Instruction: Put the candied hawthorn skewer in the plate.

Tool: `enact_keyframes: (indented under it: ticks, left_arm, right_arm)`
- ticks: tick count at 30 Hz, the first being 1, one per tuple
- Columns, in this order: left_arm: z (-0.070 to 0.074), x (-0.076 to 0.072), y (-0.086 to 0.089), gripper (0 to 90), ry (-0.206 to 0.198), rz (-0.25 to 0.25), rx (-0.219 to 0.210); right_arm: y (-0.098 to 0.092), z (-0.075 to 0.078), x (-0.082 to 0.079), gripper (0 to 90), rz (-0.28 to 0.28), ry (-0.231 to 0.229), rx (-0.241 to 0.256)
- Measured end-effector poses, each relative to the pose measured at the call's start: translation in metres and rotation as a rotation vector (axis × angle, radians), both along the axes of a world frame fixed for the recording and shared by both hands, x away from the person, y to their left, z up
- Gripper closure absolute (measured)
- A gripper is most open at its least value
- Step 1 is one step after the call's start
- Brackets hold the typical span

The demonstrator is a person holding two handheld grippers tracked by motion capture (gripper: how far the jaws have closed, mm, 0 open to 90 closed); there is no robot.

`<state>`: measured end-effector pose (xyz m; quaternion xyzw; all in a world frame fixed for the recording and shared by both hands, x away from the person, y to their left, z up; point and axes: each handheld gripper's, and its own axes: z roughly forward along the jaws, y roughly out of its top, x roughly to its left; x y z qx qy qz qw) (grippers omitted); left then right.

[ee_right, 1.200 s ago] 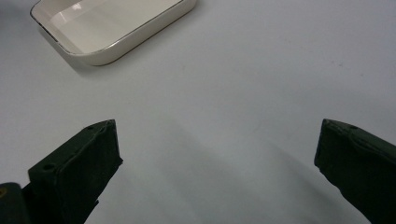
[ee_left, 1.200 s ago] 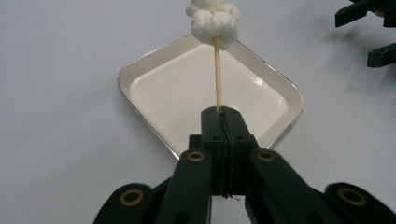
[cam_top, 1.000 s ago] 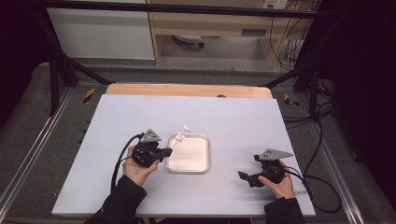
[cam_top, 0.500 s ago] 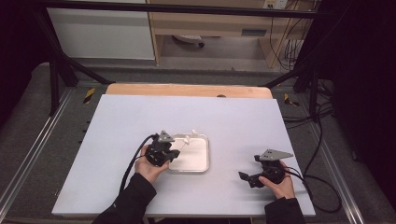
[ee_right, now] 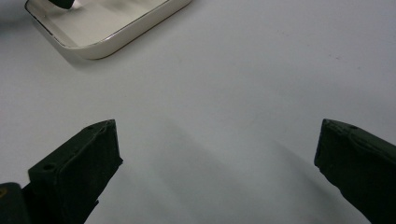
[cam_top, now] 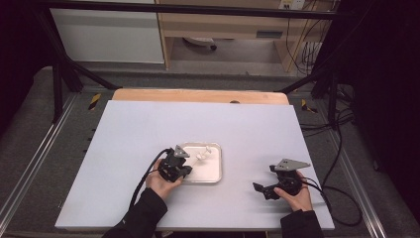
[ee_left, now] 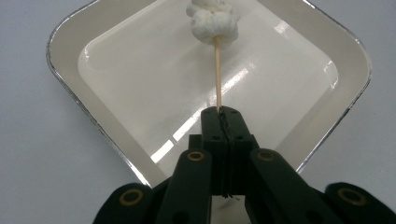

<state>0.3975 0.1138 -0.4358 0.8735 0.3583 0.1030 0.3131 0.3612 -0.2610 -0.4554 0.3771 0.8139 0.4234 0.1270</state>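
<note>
The left gripper [ee_left: 219,114] has its jaws pinched tight on the bare end of a skewer [ee_left: 217,74], holding it over the tray [ee_left: 93,126], so the step in hand looks like setting the skewer down into the tray. The stick runs straight out from the jaw tips along the gripper's own line, its long axis aimed across the tray toward the far rim, with the white puffy lump [ee_left: 214,21], perhaps marshmallow, on the far end above the tray's inner floor. I judge the next move is to lower the lump end to the floor, then part the jaws. To the right of the tray, the right gripper [ee_right: 217,140] rests low over bare table, jaws spread wide and holding nothing
</note>
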Motion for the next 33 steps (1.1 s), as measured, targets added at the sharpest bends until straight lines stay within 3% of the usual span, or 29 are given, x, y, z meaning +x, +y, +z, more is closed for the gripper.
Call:
enact_keyframes:
  ticks: [10,14,25,30,33]
  left_arm:
    - [0.0,-0.001,-0.002,87.5,0.0,-0.001,0.015]
    - [0.002,-0.001,-0.001,82.2,-0.001,-0.013,0.014]
    - [0.014,-0.006,0.011,47.4,-0.061,-0.013,0.007]
    - [0.021,-0.008,0.022,28.1,-0.044,-0.017,0.001]
    - [0.023,-0.01,0.032,22.6,-0.042,-0.002,-0.005]
  right_arm:
    - [0.001,0.0,0.0,0.9,0.0,0.001,-0.001]
    - [0.0,0.0,0.0,0.9,0.0,0.002,-0.001]
    - [0.0,0.0,0.0,0.9,-0.002,0.003,0.0]
    - [0.0,0.0,0.0,0.9,-0.003,0.004,0.003]
    - [0.0,0.0,0.0,0.9,-0.002,0.003,0.001]
